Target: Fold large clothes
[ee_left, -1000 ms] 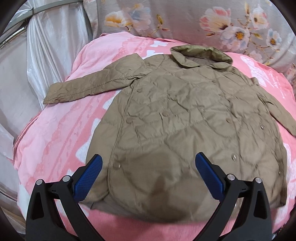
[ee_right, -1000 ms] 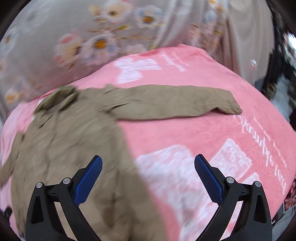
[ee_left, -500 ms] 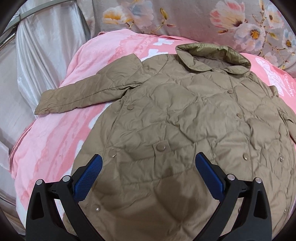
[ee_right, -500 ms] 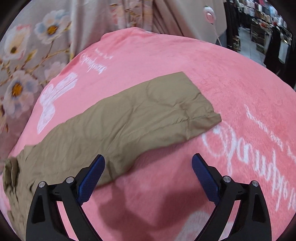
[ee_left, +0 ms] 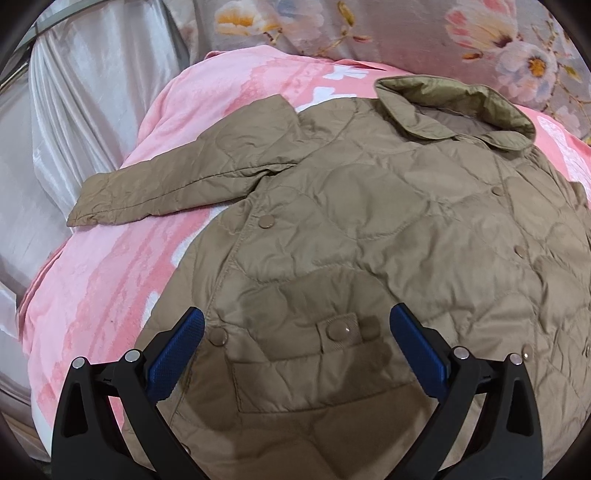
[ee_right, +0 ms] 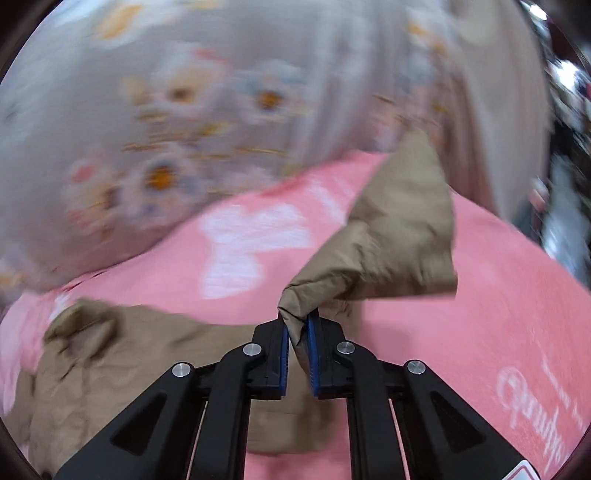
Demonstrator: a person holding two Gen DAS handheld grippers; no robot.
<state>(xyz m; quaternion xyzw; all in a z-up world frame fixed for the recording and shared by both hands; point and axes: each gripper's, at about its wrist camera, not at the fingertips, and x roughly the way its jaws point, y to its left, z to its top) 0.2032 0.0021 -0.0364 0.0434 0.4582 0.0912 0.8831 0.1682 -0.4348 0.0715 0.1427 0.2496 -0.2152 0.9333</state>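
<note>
A tan quilted jacket (ee_left: pixel 388 229) lies face up on a pink blanket (ee_left: pixel 122 258), collar (ee_left: pixel 454 99) at the far side, its left sleeve (ee_left: pixel 177 184) stretched out to the left. My left gripper (ee_left: pixel 297 339) is open and empty, just above the jacket's snap pocket (ee_left: pixel 338 330). In the right wrist view my right gripper (ee_right: pixel 296 325) is shut on the jacket's right sleeve (ee_right: pixel 391 236) near its cuff and holds it lifted off the blanket (ee_right: pixel 498 302). The jacket body (ee_right: pixel 122 350) lies lower left. That view is motion-blurred.
A grey floral curtain (ee_left: pixel 406 33) hangs behind the bed, also in the right wrist view (ee_right: pixel 184 103). Shiny silver fabric (ee_left: pixel 74 103) hangs at the left beyond the blanket's edge. A dim room with hanging clothes shows at far right (ee_right: pixel 569 110).
My right gripper closed on the right sleeve near the cuff and lifted it off the blanket. My left gripper moved closer over the jacket's front, staying open.
</note>
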